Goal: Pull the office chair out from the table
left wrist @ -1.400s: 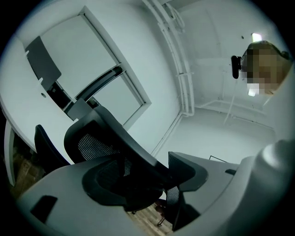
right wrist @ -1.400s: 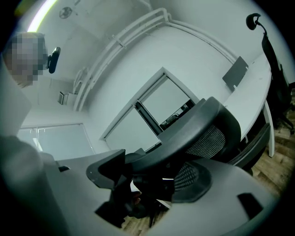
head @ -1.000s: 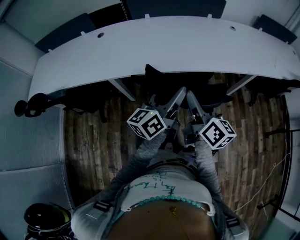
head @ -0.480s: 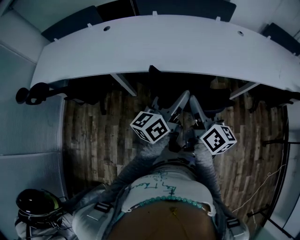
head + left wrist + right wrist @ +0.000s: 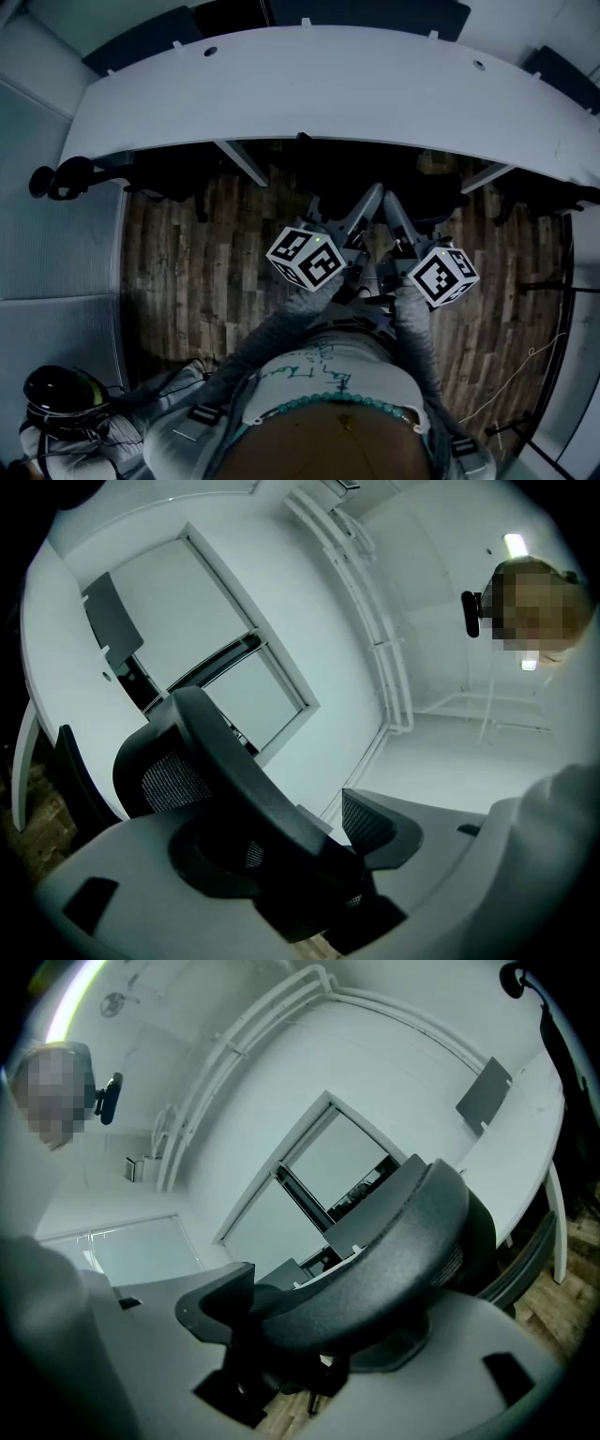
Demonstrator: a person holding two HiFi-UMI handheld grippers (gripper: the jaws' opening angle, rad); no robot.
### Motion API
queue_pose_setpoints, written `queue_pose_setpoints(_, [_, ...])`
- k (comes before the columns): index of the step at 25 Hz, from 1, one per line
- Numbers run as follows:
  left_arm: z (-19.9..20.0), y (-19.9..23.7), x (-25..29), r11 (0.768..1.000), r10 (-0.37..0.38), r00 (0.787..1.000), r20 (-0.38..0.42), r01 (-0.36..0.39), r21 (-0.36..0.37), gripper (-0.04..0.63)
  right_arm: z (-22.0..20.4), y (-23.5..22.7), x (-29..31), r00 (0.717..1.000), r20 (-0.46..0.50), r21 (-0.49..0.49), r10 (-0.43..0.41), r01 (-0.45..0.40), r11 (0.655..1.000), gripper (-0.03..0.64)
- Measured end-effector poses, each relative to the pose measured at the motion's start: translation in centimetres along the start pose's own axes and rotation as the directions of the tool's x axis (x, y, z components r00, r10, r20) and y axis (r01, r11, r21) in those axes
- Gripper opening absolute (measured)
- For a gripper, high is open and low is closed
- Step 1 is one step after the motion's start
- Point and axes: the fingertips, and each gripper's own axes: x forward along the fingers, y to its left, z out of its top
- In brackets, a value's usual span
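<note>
Black plastic and mesh made up the office chair [image 5: 427,200], which sat in the upper middle of the head view, mostly tucked beneath the near edge of the long, curved white worktop [image 5: 328,84]. Its dark bulk was hard to separate from the shadow under that edge. Both grippers reached up the frame toward it from the person's torso at the bottom centre and converged just below the worktop's edge. Their marker cubes, one left of centre [image 5: 305,258] and one right of centre [image 5: 442,277], were near each other but apart. In the left gripper view, the left gripper [image 5: 291,846] was clamped on the chair's curved top bar, which ran diagonally from the upper left of the frame down through the gap between its grey jaws. In the right gripper view, the right gripper [image 5: 314,1321] gripped the same bar, which crossed from the upper right down toward the lower centre, with one jaw on either side of it. Grey sleeves [image 5: 281,314] led back from the cubes to the person. Wooden floor planks [image 5: 187,262] filled the middle of the head view on both sides of the arms, and more dark chairs [image 5: 366,14] lined the worktop's far side along the top edge.
</note>
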Motion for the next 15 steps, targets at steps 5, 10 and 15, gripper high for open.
queue_pose_setpoints(5, [-1.1,-0.9,0.6,1.0,0.012,1.0,0.016,-0.013,0.005,0.287,0.7,-1.1,-0.8,0.999,-0.033,0.007,0.018,-0.017,1.0,0.29])
queue_pose_setpoints(10, [-2.2,-2.0,1.2,1.0,0.028,0.999,0.03,-0.029,0.007,0.287,1.6,-2.0,-1.8,0.998,-0.047,0.013,0.03,-0.029,0.999,0.289])
queue_pose_setpoints(15, [-2.7,-2.4,1.4,0.999,0.041,0.998,0.041,-0.042,0.011,0.287,1.9,-2.5,-2.2,0.997,-0.057,0.019,0.042,-0.041,0.999,0.288])
